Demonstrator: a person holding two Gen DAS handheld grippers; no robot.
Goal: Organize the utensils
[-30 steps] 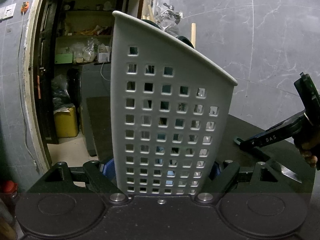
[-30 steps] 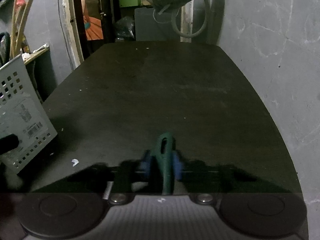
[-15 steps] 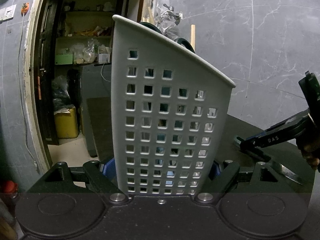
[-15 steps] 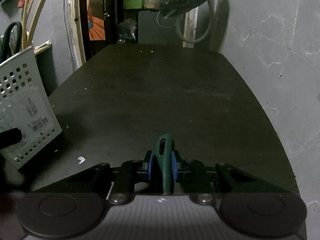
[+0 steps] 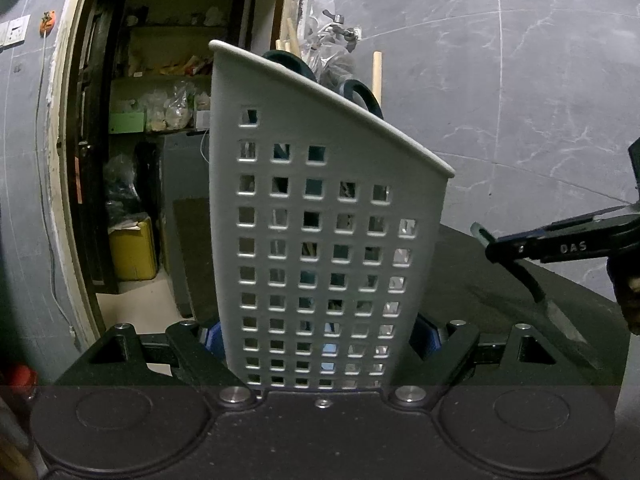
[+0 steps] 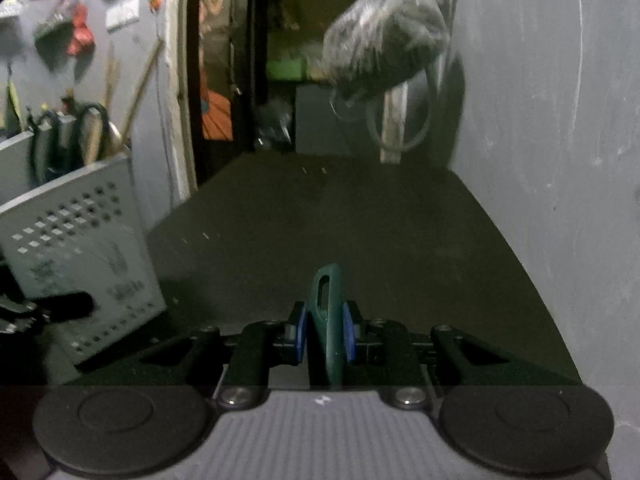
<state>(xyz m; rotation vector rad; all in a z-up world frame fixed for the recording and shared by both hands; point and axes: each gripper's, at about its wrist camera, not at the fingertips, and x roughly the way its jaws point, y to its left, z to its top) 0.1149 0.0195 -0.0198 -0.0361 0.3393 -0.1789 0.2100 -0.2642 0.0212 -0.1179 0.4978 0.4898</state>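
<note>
Now: right gripper (image 6: 325, 330) clamped on dark-green-handled knife (image 6: 326, 312), blade down; left gripper (image 5: 320, 340) gripping perforated grey plastic caddy (image 5: 320, 220), leftward.

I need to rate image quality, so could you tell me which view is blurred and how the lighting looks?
Right wrist view: motion-blurred, dim, the hanging bag smeared, the table dark. Left wrist view: sharp on the holder, fisheye-bent walls, evenly lit.

A yellow canister (image 5: 133, 249) sits on the floor past my doorway, and a bulging plastic bag (image 6: 384, 36) hangs by the grey wall (image 6: 540, 128).
</note>
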